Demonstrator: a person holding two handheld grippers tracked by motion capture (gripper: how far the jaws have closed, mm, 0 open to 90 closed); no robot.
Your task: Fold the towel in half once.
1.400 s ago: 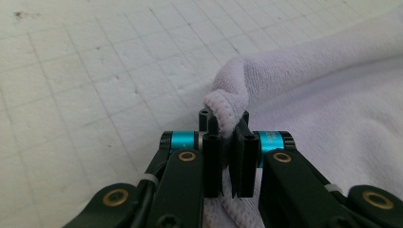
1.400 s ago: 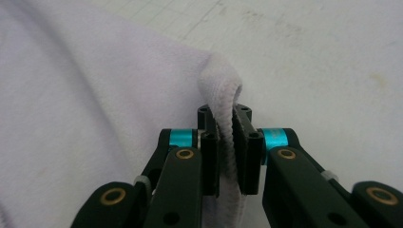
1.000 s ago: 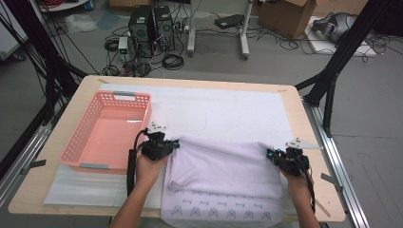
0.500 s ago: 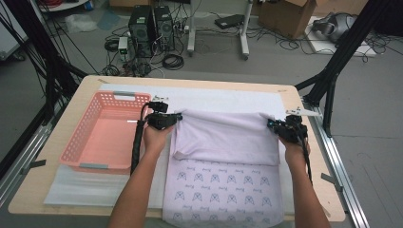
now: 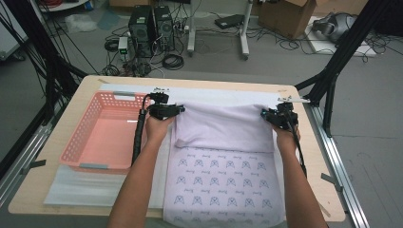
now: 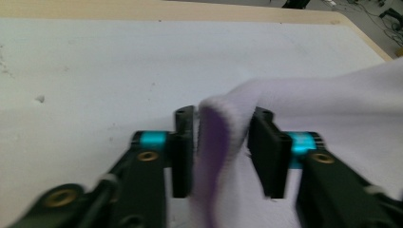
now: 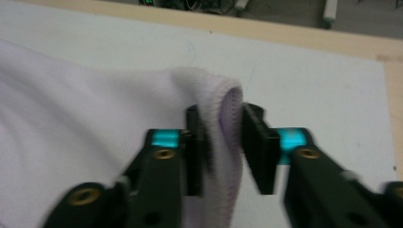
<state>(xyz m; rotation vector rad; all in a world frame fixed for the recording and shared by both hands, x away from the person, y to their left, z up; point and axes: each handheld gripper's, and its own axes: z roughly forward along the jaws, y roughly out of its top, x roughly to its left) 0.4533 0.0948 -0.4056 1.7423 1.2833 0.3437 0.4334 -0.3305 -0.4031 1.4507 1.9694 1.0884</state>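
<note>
1. Lilac cloth [image 5: 223,128] lies on the white mat [image 5: 223,96], its far part doubled back over the patterned near part; pink basket [image 5: 102,133] sits at 9 o'clock of it
2. Left gripper [image 5: 177,110] at cloth's far-left corner: jaws have just been opening, now part-open, cloth edge [image 6: 214,142] loose between pads
3. Right gripper [image 5: 264,115] at far-right corner: jaws likewise just opening, hem [image 7: 223,123] standing slack between them

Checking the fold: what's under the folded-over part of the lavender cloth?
The folded flap lies on the lavender cloth itself, whose printed lower part shows toward the person. Whatever sits beneath the flap is covered; the white sheet shows past its far edge.
</note>
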